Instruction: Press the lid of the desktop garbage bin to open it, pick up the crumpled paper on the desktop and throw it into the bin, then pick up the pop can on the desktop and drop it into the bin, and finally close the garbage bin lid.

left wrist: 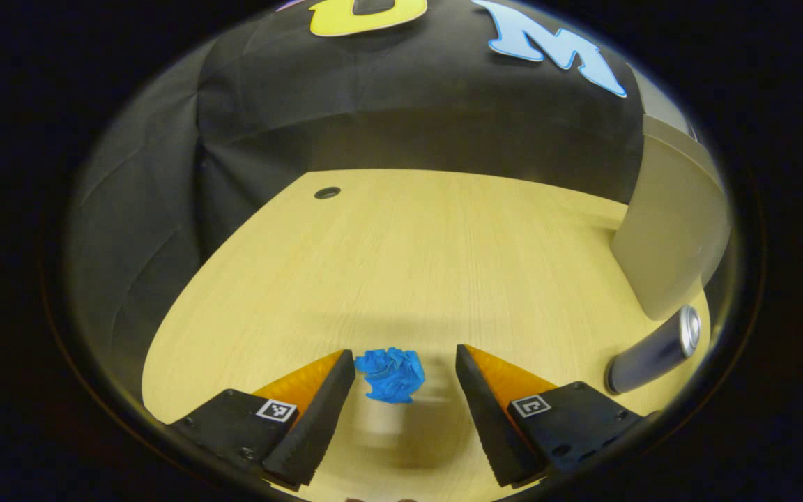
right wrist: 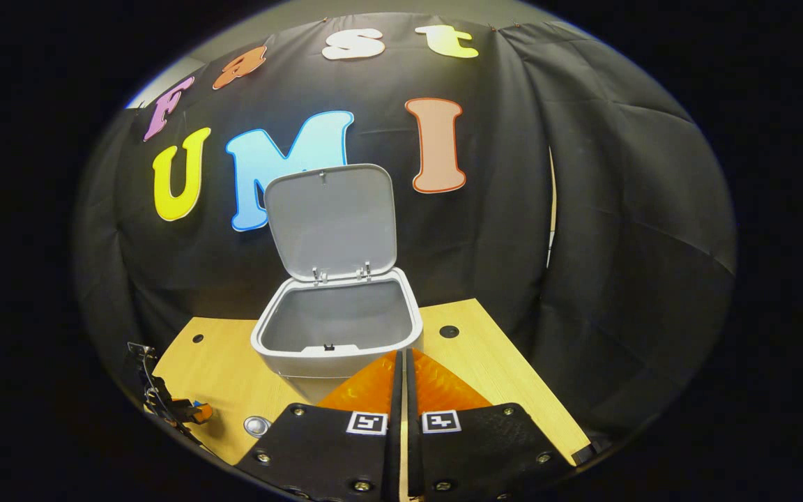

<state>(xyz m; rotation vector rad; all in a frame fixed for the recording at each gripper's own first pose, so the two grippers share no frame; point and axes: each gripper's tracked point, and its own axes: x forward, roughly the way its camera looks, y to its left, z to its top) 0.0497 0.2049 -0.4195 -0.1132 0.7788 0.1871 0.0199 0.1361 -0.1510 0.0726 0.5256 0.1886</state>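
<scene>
A crumpled blue paper ball (left wrist: pixel 392 374) lies on the wooden desktop (left wrist: pixel 408 258), between the spread fingers of my left gripper (left wrist: pixel 405 376), which is open and low over it. A dark pop can (left wrist: pixel 654 351) lies on its side to the right, beside the grey bin's wall (left wrist: pixel 670 230). In the right gripper view the grey bin (right wrist: pixel 335 335) stands with its lid (right wrist: pixel 332 222) raised upright and its inside bare. My right gripper (right wrist: pixel 401 380) is shut on nothing, held above the desk in front of the bin. The left gripper (right wrist: pixel 171 408) shows at the lower left there.
Black cloth walls close the desk at the back and sides. Cable holes (left wrist: pixel 327 192) (right wrist: pixel 449 331) sit near the desk's far corners. The pop can's silver top (right wrist: pixel 256 425) peeks beside the right gripper's body.
</scene>
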